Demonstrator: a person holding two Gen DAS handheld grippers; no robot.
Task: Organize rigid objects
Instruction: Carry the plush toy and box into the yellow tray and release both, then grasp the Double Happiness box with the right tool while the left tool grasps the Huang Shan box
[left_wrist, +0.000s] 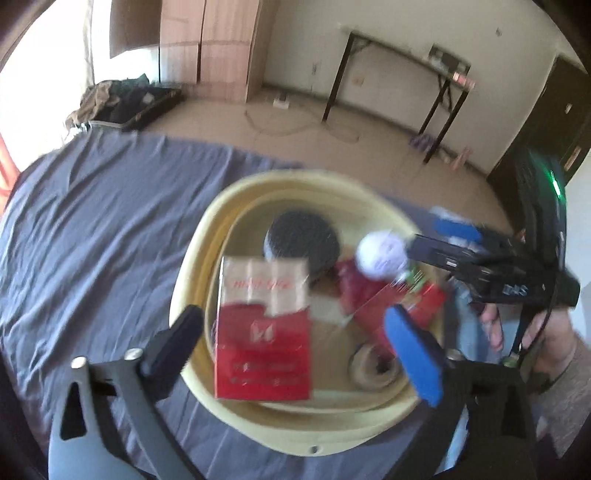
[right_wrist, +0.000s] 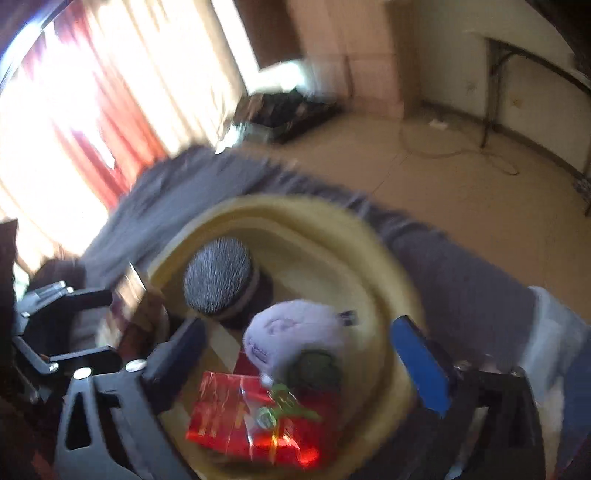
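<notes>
Both grippers, left gripper (left_wrist: 295, 332) and right gripper (right_wrist: 299, 354), gape wide, empty, over the cream plastic basin (left_wrist: 195, 251). Only the left view shows the tape roll (left_wrist: 373, 367).

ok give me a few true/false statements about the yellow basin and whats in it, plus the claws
1. The yellow basin sits on a grey cloth. True.
2. The basin holds nothing. False: several things lie in it, among them a red and white box and a dark round object.
3. The left claw has its jaws spread wide, with the red and white box between them. True; the pads do not press on it.
4. The right claw is clamped shut on a white ball. False: its jaws stand wide apart above the basin, pressing on nothing.
5. A roll of tape lies inside the basin. True.
</notes>
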